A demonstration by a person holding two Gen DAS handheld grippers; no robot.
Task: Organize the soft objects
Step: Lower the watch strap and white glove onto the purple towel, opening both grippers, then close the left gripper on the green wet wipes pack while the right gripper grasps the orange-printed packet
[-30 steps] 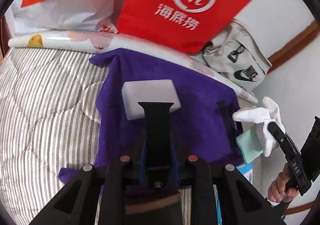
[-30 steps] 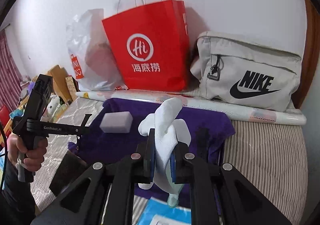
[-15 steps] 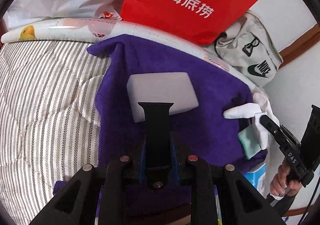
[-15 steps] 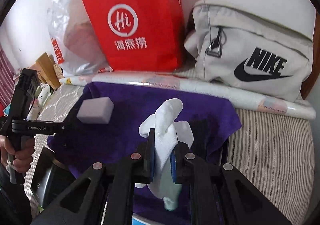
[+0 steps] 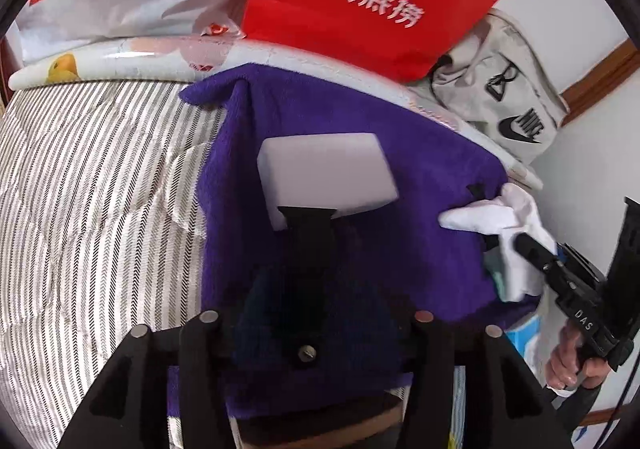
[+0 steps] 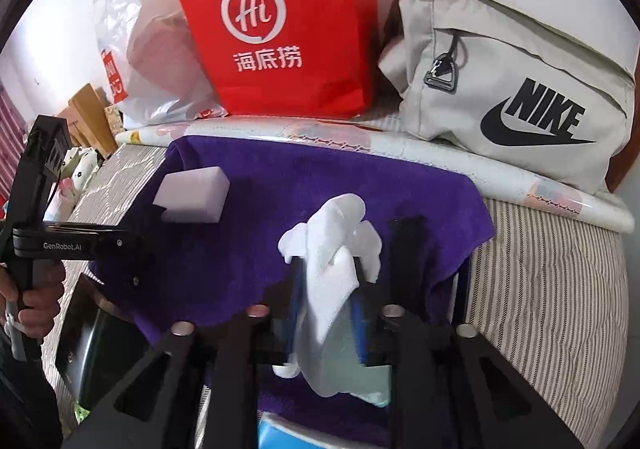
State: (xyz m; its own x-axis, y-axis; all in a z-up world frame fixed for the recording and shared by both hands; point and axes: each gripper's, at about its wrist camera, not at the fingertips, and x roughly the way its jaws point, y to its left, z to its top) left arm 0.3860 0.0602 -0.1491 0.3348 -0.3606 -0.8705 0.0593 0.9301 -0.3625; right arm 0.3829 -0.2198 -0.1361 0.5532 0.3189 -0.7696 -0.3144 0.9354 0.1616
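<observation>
Left tool [image 5: 306, 217] jaws have just been opening; they stand apart now, blurred in its own view, with the white sponge block [image 5: 326, 175] lying free on the purple towel [image 5: 420, 249] just past the tips. Right tool [image 6: 326, 289] jaws have also just been opening: they're parted around the white sock [image 6: 334, 245], which slumps between them with its lower end on the towel; can't tell if the pads still touch it.

Towel is spread on the striped bed [image 6: 552, 289], in front of the red paper bag [image 6: 280, 21] and the grey Nike bag [image 6: 508, 89].

Risks, my read:
- Sock could snag on a pad when the right tool backs off and get dragged off the towel edge, since it sits near the front.
- Sponge is light; a left tip brushing it on withdrawal would shove or tip it.
- Towel may bunch if either tool drags across it.

Versus a second ago: both tools were clamped shut, left on the sponge, right on the sock held clear above the towel. Right tool has dropped lower; sock now rests down.
</observation>
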